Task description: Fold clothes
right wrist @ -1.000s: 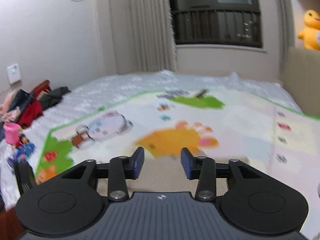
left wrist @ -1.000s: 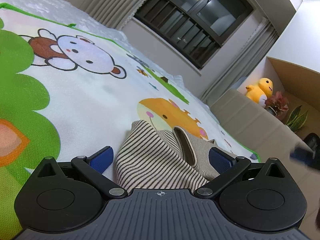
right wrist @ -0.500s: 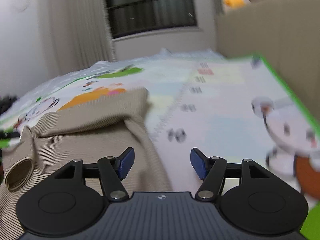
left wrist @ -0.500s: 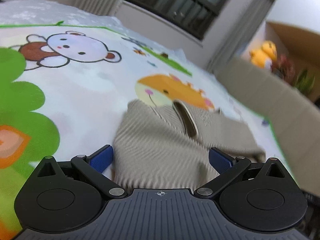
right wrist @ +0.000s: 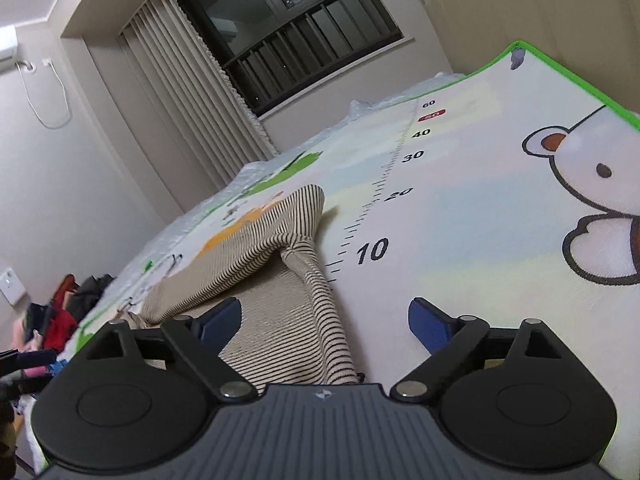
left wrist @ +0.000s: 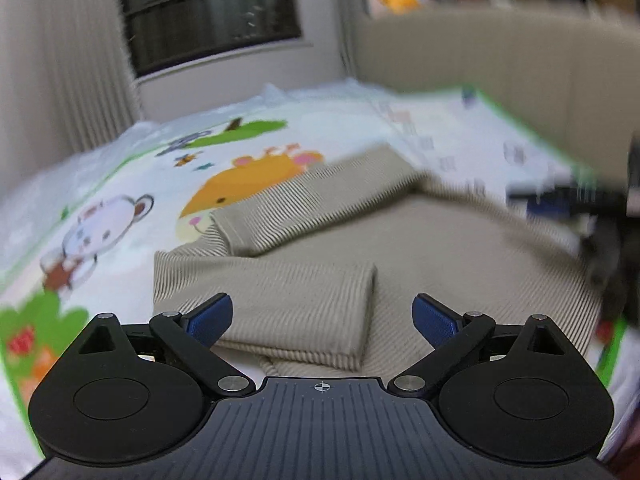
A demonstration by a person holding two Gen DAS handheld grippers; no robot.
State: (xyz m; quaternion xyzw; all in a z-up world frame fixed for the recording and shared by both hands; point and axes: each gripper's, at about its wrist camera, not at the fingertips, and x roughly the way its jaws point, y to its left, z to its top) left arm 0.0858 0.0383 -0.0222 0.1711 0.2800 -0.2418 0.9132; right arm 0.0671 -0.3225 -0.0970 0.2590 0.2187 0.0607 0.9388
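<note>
Just ahead of the left gripper (left wrist: 322, 316) lies the striped sweater (left wrist: 360, 248), spread on the play mat (left wrist: 120, 184). One sleeve (left wrist: 276, 304) is folded across the body and sits right between and under the blue fingers (left wrist: 210, 318), which stand wide apart and grasp nothing. Another sleeve (left wrist: 316, 200) runs away from the gripper toward the far side of the mat. Off to the right of this gripper, at the sweater's edge, a dark blurred shape shows; what it is cannot be told.

The right gripper (right wrist: 324, 320) is also released, its fingers spread, with the sweater (right wrist: 280, 304) low in front of it, toward its left finger (right wrist: 222, 320). A raised ridge of striped cloth runs forward from there. Under and ahead of its right finger is bare mat (right wrist: 460, 220) with a printed number scale and a cartoon bear. Beyond the mat are a curtain (right wrist: 180, 100) and a dark window (right wrist: 304, 28), and far to the left a pile of clothes (right wrist: 60, 312).
</note>
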